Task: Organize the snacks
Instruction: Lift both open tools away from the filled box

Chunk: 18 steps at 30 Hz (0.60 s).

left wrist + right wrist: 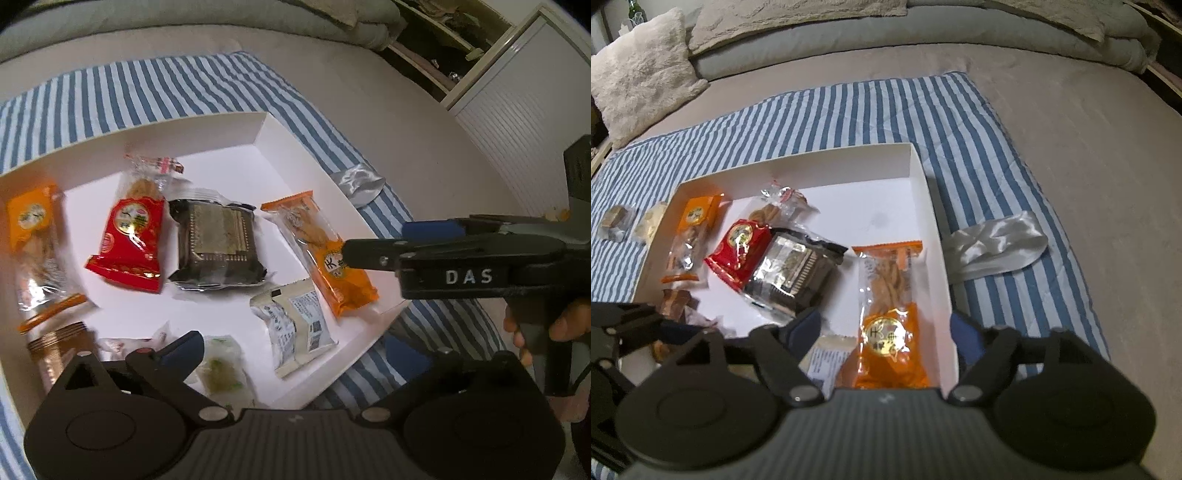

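Blue-and-white striped blanket [871, 110] spreads flat below me, over a wide taupe bedsheet [1089, 129]. A crumpled silver satin cloth [997, 243] lies on the stripes. Up at the head of the bed, a fluffy cream pillow [642, 70] leans beside a folded grey duvet [886, 40]. Off to the side, a white slatted cabinet door [517, 103] stands open, shelves [436, 44] showing behind.

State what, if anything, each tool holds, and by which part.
Nothing is held. The left tool and right tool are both open above the box; the snacks lie loose inside.
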{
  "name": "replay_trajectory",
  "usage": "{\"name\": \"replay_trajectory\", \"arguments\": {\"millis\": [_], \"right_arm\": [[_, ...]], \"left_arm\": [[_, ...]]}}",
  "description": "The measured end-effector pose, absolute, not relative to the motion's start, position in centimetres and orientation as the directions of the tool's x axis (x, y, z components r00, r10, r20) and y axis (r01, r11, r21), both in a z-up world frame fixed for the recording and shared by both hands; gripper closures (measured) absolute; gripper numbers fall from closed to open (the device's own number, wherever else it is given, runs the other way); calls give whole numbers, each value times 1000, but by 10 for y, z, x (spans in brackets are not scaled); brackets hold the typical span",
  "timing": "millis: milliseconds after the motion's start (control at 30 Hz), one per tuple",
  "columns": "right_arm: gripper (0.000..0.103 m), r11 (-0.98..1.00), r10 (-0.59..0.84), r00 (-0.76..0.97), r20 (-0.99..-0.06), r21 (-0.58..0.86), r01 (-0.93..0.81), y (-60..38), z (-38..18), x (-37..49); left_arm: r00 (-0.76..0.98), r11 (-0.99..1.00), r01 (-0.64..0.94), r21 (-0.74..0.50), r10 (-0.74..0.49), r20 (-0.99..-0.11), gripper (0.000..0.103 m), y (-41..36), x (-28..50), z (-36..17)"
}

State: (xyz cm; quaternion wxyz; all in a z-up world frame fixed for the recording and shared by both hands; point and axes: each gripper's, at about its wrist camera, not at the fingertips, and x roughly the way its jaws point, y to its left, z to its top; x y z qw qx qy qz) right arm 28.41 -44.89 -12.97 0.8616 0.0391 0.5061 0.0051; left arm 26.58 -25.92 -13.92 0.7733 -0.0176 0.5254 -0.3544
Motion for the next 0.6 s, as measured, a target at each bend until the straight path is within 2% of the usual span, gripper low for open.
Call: {"name": "replay_trajectory", "arguments": {"millis": [267,600], "right_arm": [[0,996,32,498,-866,69,56,-452,-119,271],[0,997,34,536,-843,69,44,-444,-107,260]], "left_arm": [[230,778,522,-350,-523,-820,0,-241,258,-130],[315,828,463,-316,-487,-814,0,-203,257,-114]]}}
